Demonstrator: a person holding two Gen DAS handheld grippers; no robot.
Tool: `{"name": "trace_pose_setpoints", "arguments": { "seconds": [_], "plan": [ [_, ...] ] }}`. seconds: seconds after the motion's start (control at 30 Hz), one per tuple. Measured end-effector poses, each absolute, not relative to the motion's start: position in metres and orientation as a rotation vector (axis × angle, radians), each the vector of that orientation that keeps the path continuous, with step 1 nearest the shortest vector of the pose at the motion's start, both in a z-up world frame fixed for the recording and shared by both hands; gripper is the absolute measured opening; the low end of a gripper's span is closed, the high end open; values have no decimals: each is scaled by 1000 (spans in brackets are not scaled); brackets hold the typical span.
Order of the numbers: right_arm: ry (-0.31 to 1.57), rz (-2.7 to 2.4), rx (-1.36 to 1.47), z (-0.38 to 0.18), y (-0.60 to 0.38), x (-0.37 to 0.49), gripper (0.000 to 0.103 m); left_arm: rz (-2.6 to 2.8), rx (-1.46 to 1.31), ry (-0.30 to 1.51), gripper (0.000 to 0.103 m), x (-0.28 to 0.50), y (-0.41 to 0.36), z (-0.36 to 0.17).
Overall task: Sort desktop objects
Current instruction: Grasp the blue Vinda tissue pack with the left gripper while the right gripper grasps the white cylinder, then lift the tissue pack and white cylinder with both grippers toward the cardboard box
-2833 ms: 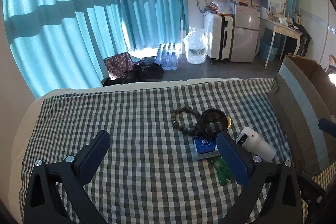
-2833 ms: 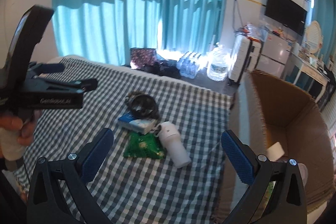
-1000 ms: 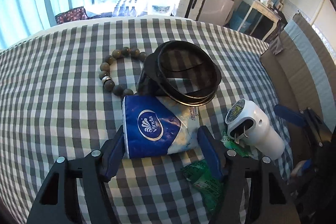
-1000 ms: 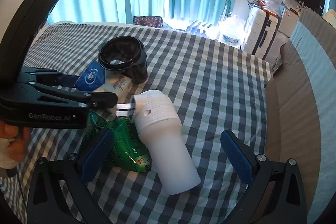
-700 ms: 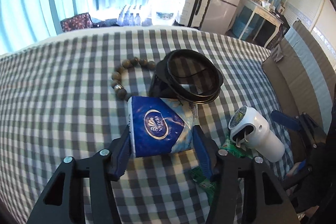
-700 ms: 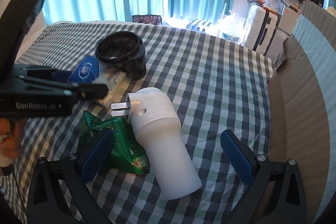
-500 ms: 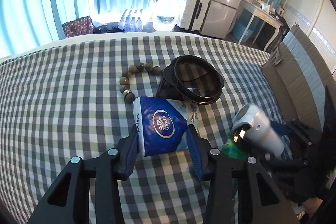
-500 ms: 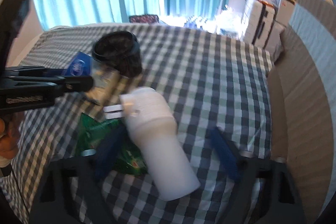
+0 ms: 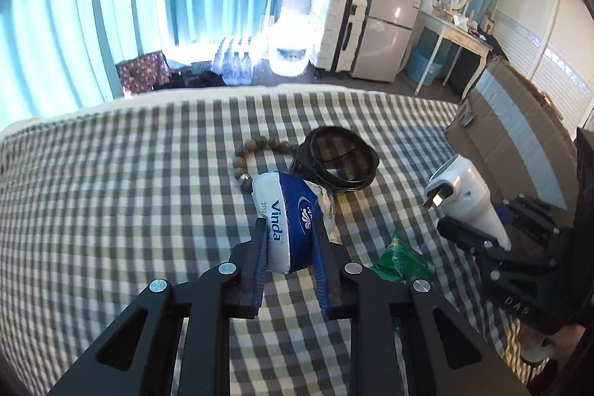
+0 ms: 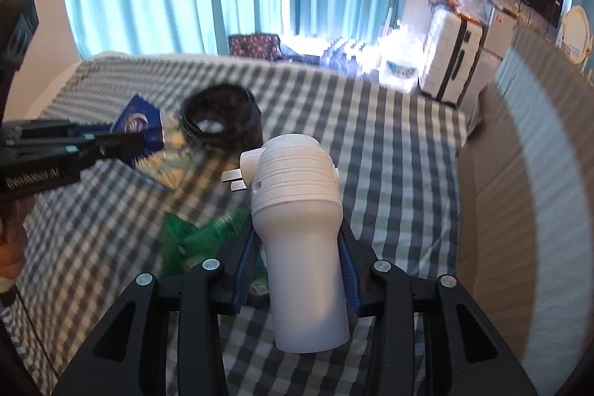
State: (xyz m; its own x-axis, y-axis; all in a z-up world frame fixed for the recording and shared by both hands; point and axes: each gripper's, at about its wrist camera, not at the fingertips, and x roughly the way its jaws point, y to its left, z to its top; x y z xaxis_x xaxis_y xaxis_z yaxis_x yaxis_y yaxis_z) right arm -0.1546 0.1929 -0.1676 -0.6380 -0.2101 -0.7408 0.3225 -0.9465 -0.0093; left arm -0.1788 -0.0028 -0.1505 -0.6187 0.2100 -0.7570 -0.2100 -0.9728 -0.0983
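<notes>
My left gripper (image 9: 289, 223) has its jaws closing, and the pads press on a blue and white tissue pack (image 9: 293, 199) held just above the checked cloth. In the right wrist view, that pack (image 10: 141, 121) hangs at the left in the left gripper (image 10: 122, 143). My right gripper (image 10: 297, 240) is also closing. Its blue pads squeeze the body of a white plug-in device (image 10: 300, 210), prongs pointing left. The left wrist view shows this device (image 9: 464, 195) raised at the right.
A black round container (image 9: 341, 162) and a bead bracelet (image 9: 256, 151) lie beyond the tissue pack. A green packet (image 10: 196, 244) lies under the white device. A tall cardboard box (image 10: 519, 173) stands along the bed's right edge. A hand holds the left gripper.
Both pairs of jaws have drawn in from wide onto their things. The tissue pack and the white device have come up off the cloth, and the left view has pulled back.
</notes>
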Motion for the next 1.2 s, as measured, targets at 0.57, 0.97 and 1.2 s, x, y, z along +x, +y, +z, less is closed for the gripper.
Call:
{"name": "trace_pose_setpoints", "arguments": {
  "seconds": [0.57,0.97,1.2],
  "plan": [
    [138,-2672,980,-100,190,-137,40,2800,-1025,98,22,-149,18,-85],
    [76,-2716,892,-58,204,-102,40,2881,-938,102,22,-115,24,-47],
    [60,-2729,830,-36,209,-84,40,2947,-934,59,22,-94,12,-40]
  ]
}}
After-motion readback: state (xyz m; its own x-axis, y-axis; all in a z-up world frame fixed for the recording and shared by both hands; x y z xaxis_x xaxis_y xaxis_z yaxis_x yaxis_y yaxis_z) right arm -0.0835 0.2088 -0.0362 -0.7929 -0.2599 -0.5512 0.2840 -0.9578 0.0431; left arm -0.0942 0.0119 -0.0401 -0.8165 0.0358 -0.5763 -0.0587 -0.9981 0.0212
